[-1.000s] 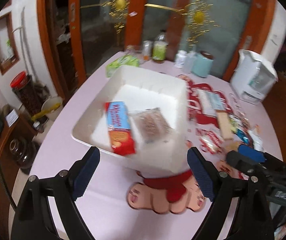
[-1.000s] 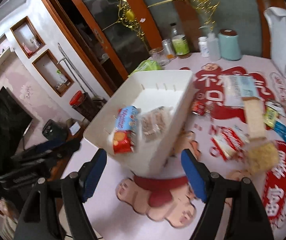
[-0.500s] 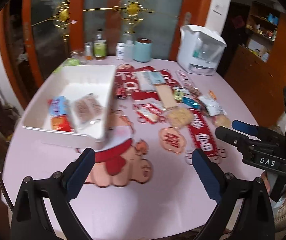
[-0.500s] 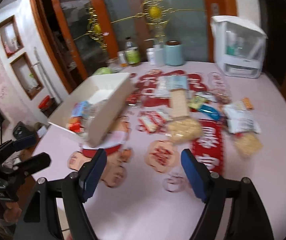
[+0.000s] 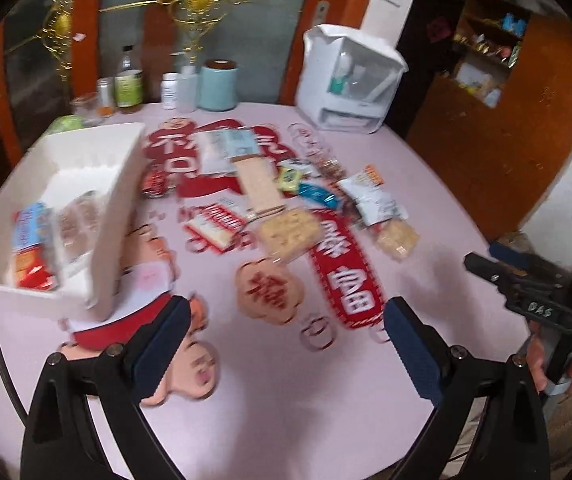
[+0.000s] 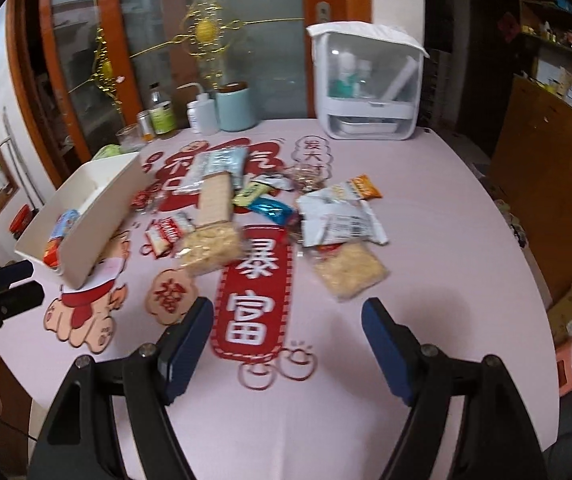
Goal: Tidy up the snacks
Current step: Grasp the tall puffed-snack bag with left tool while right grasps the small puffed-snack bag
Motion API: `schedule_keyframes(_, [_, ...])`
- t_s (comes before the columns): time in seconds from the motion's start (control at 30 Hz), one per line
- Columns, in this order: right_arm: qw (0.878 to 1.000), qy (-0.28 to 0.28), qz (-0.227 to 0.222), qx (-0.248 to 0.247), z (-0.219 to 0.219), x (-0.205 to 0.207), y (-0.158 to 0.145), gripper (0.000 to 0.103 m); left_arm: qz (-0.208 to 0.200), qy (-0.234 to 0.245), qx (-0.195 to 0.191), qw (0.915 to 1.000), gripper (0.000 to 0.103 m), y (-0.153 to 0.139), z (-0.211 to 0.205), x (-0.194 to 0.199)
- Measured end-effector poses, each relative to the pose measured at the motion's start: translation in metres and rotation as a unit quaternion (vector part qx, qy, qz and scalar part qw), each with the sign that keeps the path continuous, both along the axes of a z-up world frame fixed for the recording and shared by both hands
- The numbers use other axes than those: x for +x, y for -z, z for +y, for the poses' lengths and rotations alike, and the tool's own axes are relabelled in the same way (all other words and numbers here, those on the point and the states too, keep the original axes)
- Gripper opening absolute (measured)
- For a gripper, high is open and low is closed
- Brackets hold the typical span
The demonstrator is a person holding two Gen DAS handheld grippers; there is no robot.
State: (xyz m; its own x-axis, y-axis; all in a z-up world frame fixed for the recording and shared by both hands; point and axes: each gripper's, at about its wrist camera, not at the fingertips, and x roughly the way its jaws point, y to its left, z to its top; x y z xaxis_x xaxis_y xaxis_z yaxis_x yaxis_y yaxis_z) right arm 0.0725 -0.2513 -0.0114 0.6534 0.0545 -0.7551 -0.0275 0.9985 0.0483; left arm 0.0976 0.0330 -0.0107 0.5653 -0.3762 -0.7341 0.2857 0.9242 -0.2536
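Observation:
A white bin (image 5: 118,184) stands at the table's left, also seen in the right wrist view (image 6: 98,216). It holds a blue-and-red biscuit pack (image 5: 30,248) and a clear pack of brown snacks (image 5: 80,224). Loose snacks lie mid-table: a long cracker pack (image 5: 260,184), a yellow cracker bag (image 6: 210,252), a white bag (image 6: 337,216), a pale cracker bag (image 6: 349,272) and a blue wrapper (image 5: 317,194). My left gripper (image 5: 282,332) hovers open over the near table with nothing between its fingers. My right gripper (image 6: 287,320) is open and empty too, short of the pale cracker bag.
Red and peach decals cover the pink tablecloth (image 5: 286,400). At the back stand a white lidded appliance (image 5: 345,80), a teal canister (image 5: 218,84) and several bottles (image 5: 128,80). A wooden cabinet (image 5: 505,140) rises beyond the table's right edge.
Both grippers have pulled back from the bin and swung right, so the loose snacks now sit ahead. The left jaws have widened a little. The bin's contents have not moved.

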Motion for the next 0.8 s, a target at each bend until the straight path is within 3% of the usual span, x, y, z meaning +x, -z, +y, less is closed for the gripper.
schedule_keyframes(0.13, [1.000, 0.003, 0.005, -0.002, -0.017, 0.010, 0.011, 0.078, 0.016, -0.003, -0.003, 0.9999, 0.097, 0.009, -0.013, 0.027])
schedule_keyframes(0.3, [1.000, 0.008, 0.025, 0.005, -0.034, 0.030, 0.031, 0.078, 0.005, 0.041, 0.053, 0.9978, 0.097, 0.019, -0.042, 0.058])
schedule_keyframes(0.57, [0.997, -0.022, 0.066, 0.012, -0.048, 0.074, 0.075, 0.078, 0.018, 0.130, 0.152, 0.9796, 0.097, 0.056, -0.086, 0.120])
schedule_keyframes(0.8, [0.993, -0.057, 0.107, 0.016, -0.050, 0.108, 0.111, 0.078, 0.049, 0.189, 0.200, 0.9601, 0.097, 0.096, -0.112, 0.159])
